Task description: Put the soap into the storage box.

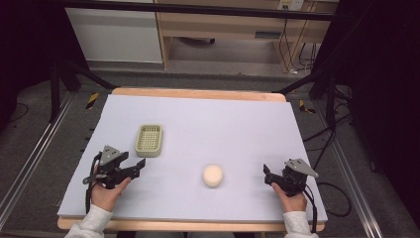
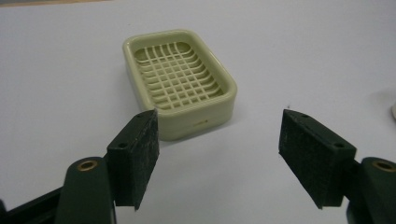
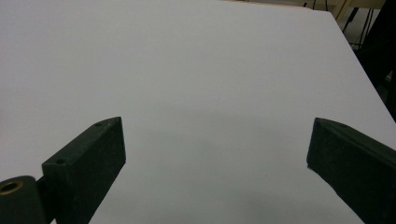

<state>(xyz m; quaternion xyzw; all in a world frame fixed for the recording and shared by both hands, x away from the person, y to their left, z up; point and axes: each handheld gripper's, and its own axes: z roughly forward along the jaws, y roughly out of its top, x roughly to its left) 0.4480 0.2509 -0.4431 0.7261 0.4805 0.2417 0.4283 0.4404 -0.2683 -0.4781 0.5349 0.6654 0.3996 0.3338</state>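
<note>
Pale green slotted soap dish (image 2: 180, 81) lies upright, empty.

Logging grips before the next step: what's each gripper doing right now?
Left gripper: open, holding nothing.
Right gripper: open, holding nothing.

Pale round obj (image 2: 393, 109) cut off by right edge, left gripper view

Left gripper (image 2: 219, 158) hovering over pale sheet (image 2: 60, 70), jaws standing apart with nothing between them. Black pads (image 2: 140, 158) facing each other across bare gap. Pale green soap dish (image 2: 180, 84) sitting on sheet just beyond jaws, nearer to jaw on left of view, not touching either. Dish lying flat, grid insert facing up, nothing lying in it. Edge of whitish round thing (image 2: 393, 109) peeking in at right border, too cut off to tell.
</note>
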